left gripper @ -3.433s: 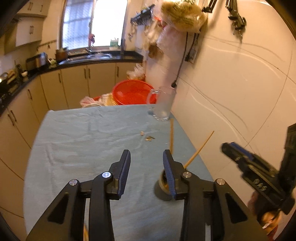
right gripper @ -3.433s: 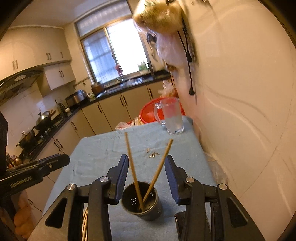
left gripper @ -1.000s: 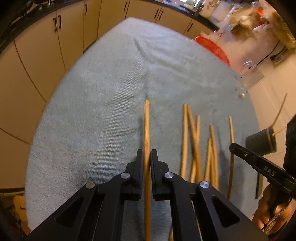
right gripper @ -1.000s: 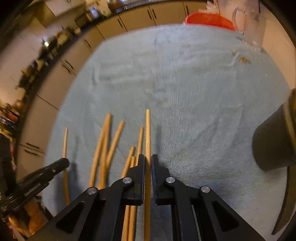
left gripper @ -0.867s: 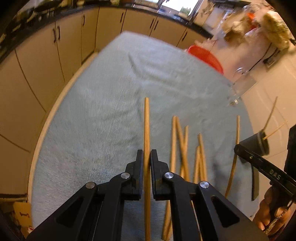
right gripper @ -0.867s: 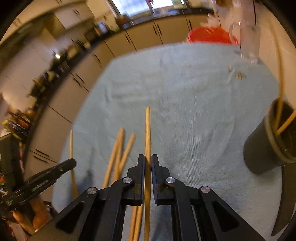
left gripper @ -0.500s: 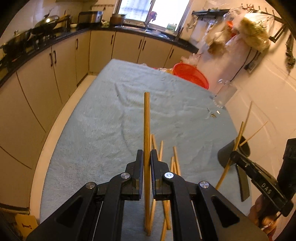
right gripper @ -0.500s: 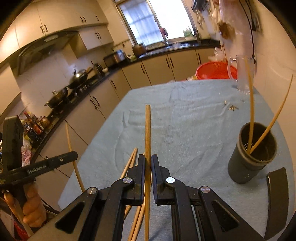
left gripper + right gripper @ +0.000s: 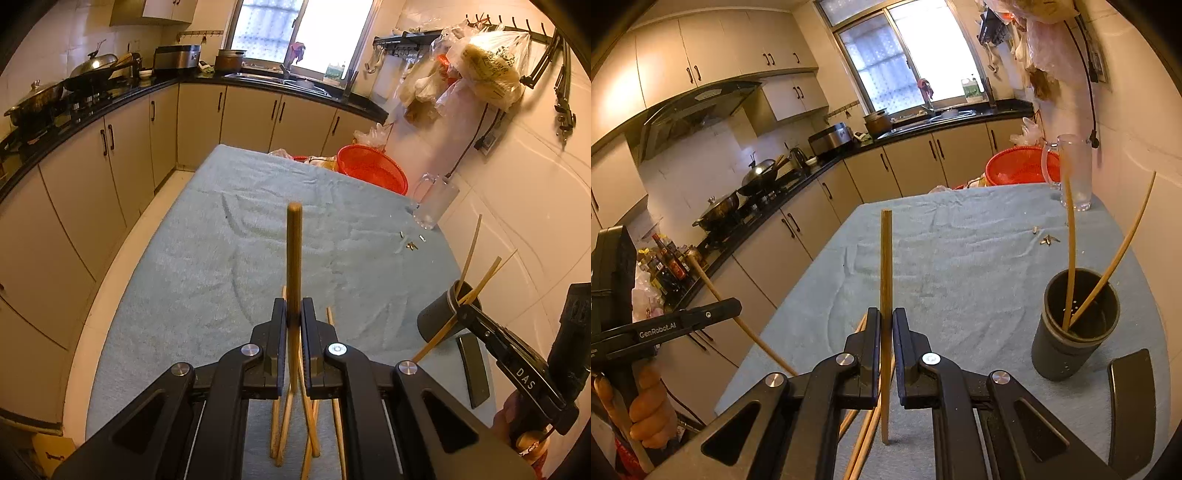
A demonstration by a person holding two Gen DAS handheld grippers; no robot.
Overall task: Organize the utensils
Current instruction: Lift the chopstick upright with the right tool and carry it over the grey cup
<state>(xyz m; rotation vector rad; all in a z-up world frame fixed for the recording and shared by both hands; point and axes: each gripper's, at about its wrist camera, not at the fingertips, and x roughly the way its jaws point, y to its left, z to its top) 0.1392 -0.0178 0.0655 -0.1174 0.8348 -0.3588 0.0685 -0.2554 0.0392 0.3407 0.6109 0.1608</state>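
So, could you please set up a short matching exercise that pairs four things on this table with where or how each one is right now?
Things:
1. dark cylindrical utensil holder
2. clear glass mug
3. red plastic basket
4. loose wooden chopsticks

Places or states:
A. lying flat on the blue cloth near the left hand-held gripper
B. at the table's far end
C. upright, empty, by the wall
D. standing with two chopsticks inside

Pairs: 1-D, 2-C, 3-B, 4-A

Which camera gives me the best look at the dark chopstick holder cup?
The right wrist view: the holder cup stands whole, open mouth showing two chopsticks inside. In the left wrist view the cup sits at the edge, partly behind the right claw.
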